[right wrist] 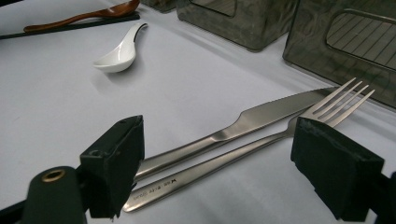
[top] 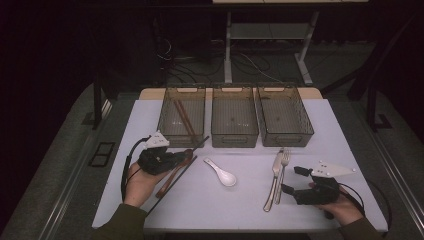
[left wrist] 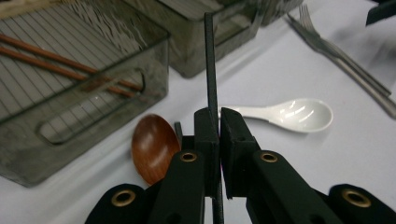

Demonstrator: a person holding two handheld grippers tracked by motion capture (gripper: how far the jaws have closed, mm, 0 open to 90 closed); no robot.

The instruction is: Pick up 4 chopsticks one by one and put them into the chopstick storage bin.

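just a thin, straight black chopstick (left wrist: 209, 60)

I see three grey bins in a row at the far side of the table (top: 345, 150). The left bin (top: 182, 112) holds two brown chopsticks (top: 184, 118), lying together along its floor. The middle bin (top: 234, 116) and the right bin (top: 284, 115) look bare inside. A white spoon (top: 221, 173) lies near the middle of the table. A wooden spoon (left wrist: 154, 148) rests just in front of the left bin.
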